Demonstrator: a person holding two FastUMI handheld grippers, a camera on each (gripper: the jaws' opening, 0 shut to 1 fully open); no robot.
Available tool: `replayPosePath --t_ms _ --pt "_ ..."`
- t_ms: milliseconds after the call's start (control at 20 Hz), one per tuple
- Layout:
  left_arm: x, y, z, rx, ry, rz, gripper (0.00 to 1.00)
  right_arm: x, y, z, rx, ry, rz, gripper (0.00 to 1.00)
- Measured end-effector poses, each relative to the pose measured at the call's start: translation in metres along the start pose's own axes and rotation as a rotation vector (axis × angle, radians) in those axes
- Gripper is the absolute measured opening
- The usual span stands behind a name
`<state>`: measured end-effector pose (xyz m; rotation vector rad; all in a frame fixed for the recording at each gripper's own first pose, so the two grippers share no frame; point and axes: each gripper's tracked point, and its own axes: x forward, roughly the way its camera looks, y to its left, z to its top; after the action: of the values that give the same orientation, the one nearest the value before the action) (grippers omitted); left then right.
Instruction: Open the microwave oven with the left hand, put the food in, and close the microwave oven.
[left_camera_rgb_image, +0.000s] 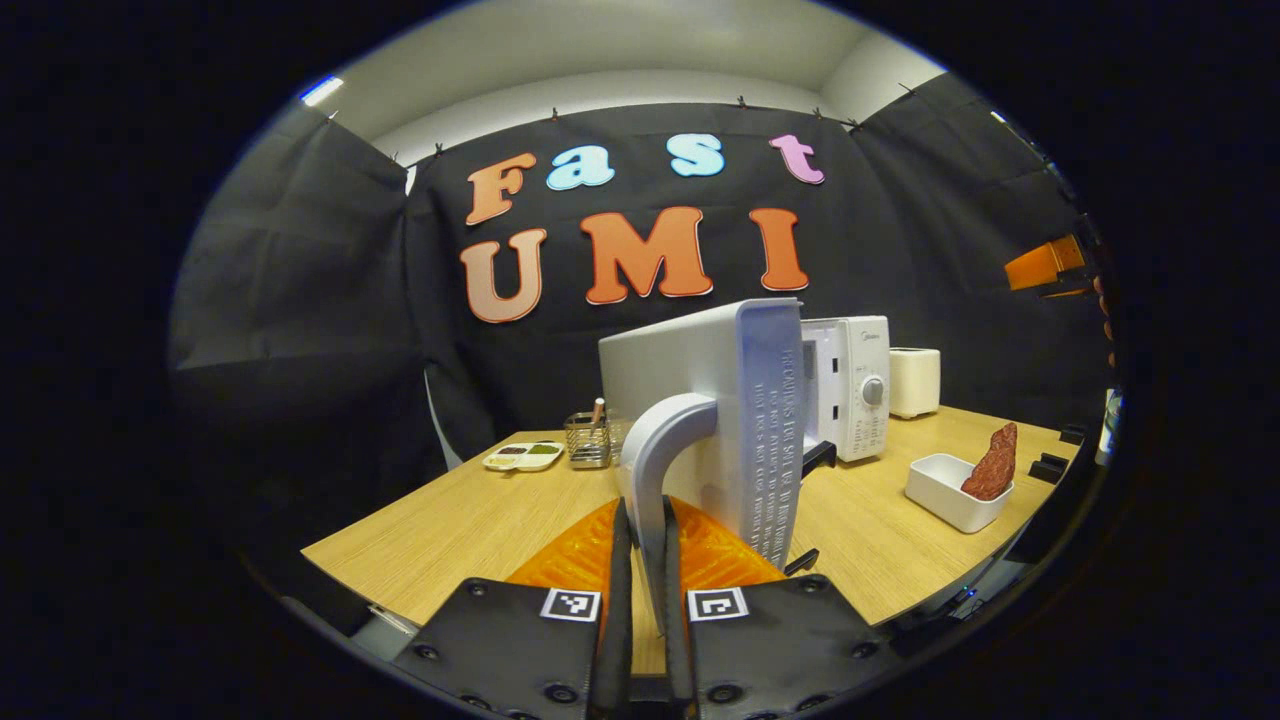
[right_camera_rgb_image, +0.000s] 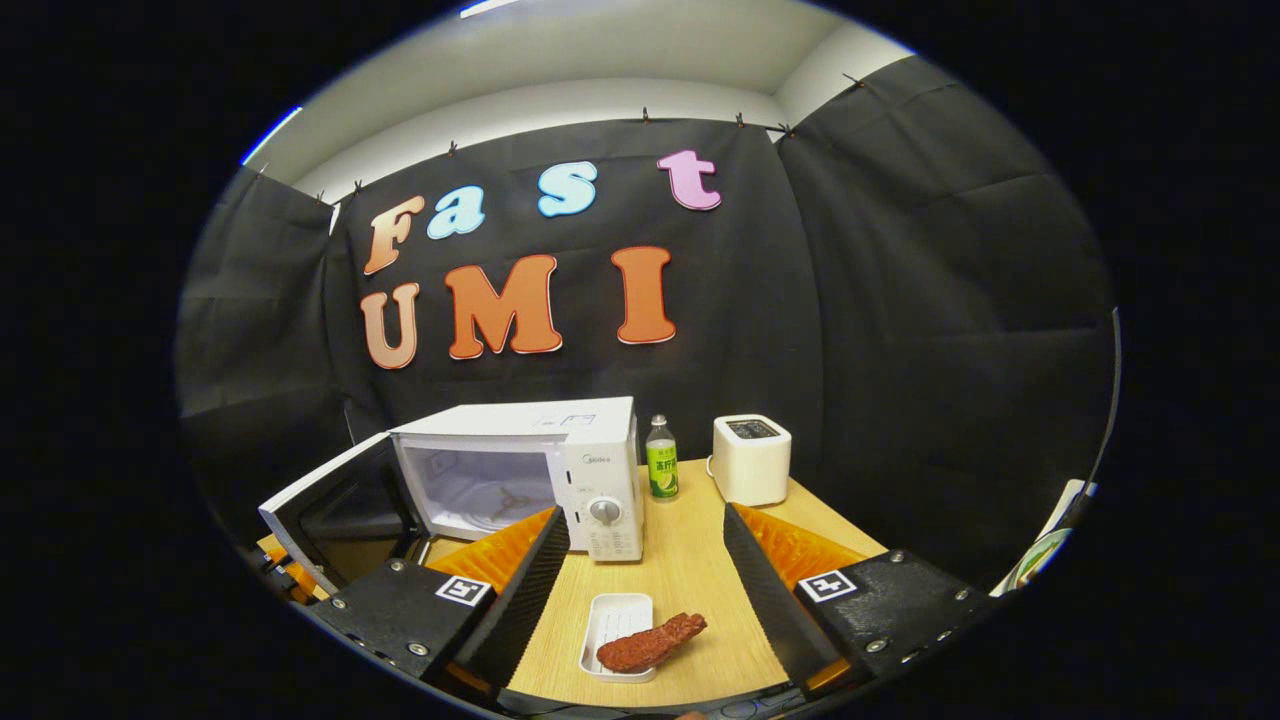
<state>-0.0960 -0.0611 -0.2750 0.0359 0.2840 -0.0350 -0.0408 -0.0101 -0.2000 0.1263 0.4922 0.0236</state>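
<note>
The white microwave (right_camera_rgb_image: 520, 470) stands on the wooden table with its door (right_camera_rgb_image: 330, 510) swung wide open to the left, showing a bare white cavity. In the left gripper view the door (left_camera_rgb_image: 770, 430) is seen edge-on, and my left gripper (left_camera_rgb_image: 646, 515) is shut on its curved pale handle (left_camera_rgb_image: 665, 435). A reddish-brown piece of food (right_camera_rgb_image: 652, 640) lies partly in a small white dish (right_camera_rgb_image: 612, 620) in front of the microwave. My right gripper (right_camera_rgb_image: 645, 590) hovers open just above and behind the dish, fingers wide apart, holding nothing. That same food (left_camera_rgb_image: 993, 462) leans on the dish (left_camera_rgb_image: 945, 490) at right.
A white toaster (right_camera_rgb_image: 750, 458) and a green-labelled bottle (right_camera_rgb_image: 660, 458) stand right of the microwave. A divided sauce dish (left_camera_rgb_image: 523, 456) and a wire utensil holder (left_camera_rgb_image: 588, 440) sit at the table's far left. The table's front edge (left_camera_rgb_image: 400, 590) is close to my left gripper.
</note>
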Motion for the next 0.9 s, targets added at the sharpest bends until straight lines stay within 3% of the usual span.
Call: replayPosePath --t_ms 150,300,350,500,550,600,650,800,900 --pt "-0.018 0.017 -0.011 0.037 0.013 -0.014 0.25 -0.003 0.012 -0.013 -0.016 0.029 -0.003 0.96" --pt "-0.029 0.032 -0.007 0.073 -0.022 -0.011 0.41 -0.003 0.015 -0.02 -0.031 0.043 -0.018 0.96" --pt "-0.033 0.039 -0.005 0.072 -0.034 -0.003 0.51 -0.001 0.016 -0.024 -0.031 0.052 -0.027 0.96" --pt "-0.041 0.058 0.002 0.035 -0.067 0.016 0.58 0.002 0.015 -0.034 -0.018 0.083 -0.046 0.96" --pt "-0.042 0.065 0.004 0.02 -0.07 0.024 0.67 0.004 0.013 -0.038 -0.018 0.092 -0.056 0.96" --pt "-0.041 0.072 0.001 0.009 -0.065 0.032 0.58 0.005 0.011 -0.042 -0.02 0.101 -0.066 0.96" --pt "-0.036 0.077 -0.002 0.008 -0.055 0.041 0.67 0.006 0.007 -0.047 -0.02 0.111 -0.076 0.96" --pt "-0.025 0.089 -0.003 -0.003 -0.044 0.061 0.67 0.013 0.001 -0.065 -0.002 0.161 -0.092 0.96" --pt "-0.018 0.091 -0.005 -0.024 -0.037 0.054 0.77 0.018 -0.008 -0.08 0.005 0.204 -0.118 0.96"
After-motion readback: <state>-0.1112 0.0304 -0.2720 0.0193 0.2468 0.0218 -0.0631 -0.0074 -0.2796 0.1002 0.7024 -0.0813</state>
